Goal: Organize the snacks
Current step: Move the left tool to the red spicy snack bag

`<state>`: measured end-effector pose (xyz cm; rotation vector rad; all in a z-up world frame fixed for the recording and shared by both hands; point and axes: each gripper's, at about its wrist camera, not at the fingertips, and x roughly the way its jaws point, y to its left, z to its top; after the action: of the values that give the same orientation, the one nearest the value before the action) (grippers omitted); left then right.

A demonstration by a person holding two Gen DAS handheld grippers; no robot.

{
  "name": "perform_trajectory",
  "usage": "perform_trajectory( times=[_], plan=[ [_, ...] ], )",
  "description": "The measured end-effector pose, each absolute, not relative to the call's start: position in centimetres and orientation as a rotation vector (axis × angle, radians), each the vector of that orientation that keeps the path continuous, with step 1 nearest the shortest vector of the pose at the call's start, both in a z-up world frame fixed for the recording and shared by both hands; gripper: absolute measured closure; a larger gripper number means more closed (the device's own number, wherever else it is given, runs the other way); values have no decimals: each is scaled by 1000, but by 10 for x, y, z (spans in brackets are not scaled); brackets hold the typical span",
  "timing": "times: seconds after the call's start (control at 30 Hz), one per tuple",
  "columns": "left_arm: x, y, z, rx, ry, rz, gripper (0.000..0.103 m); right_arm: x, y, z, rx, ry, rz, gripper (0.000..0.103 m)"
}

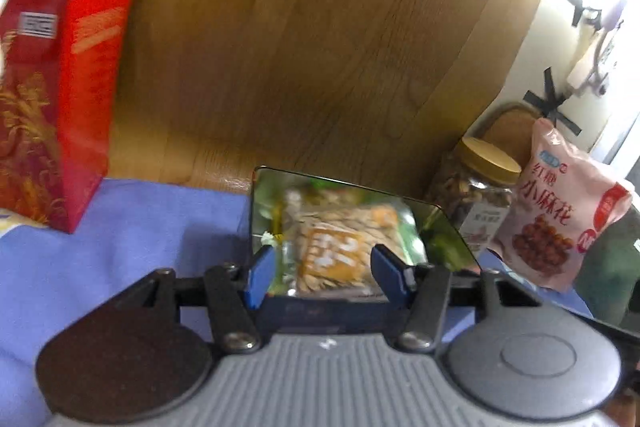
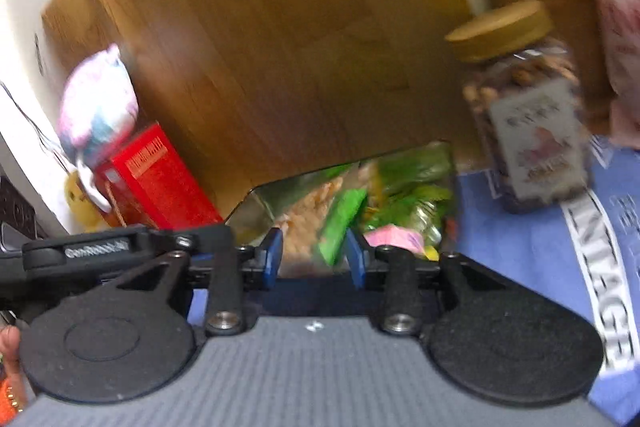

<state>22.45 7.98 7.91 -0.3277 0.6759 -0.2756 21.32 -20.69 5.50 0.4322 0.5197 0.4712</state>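
Observation:
A clear plastic bin (image 1: 348,183) sits on the blue cloth, filled with snack packets. In the left wrist view my left gripper (image 1: 324,269) hangs just before the bin, its blue pads apart; an orange seed packet (image 1: 340,247) lies in the bin beyond them, untouched. In the right wrist view my right gripper (image 2: 315,257) is open at the same bin (image 2: 256,191). A green packet (image 2: 342,219) shows in the gap, with no pad pressing on it. A pink packet (image 2: 394,239) lies to its right.
A nut jar (image 1: 480,195) with a wooden lid and a pink snack bag (image 1: 560,211) stand right of the bin. A red box (image 1: 52,99) stands left, with a plush toy (image 2: 96,107) by it. A wooden panel (image 1: 300,47) rises behind.

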Motion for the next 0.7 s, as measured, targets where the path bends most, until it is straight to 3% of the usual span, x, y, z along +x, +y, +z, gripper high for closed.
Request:
perform_trajectory(
  times=[0.37,0.7],
  plan=[
    [139,84,67,-311,766,-307,47,138,-233,14,642,685,517,64],
    [69,97,37,-320,880,-231,43,96,-188,8,574,766,600,64]
  ],
)
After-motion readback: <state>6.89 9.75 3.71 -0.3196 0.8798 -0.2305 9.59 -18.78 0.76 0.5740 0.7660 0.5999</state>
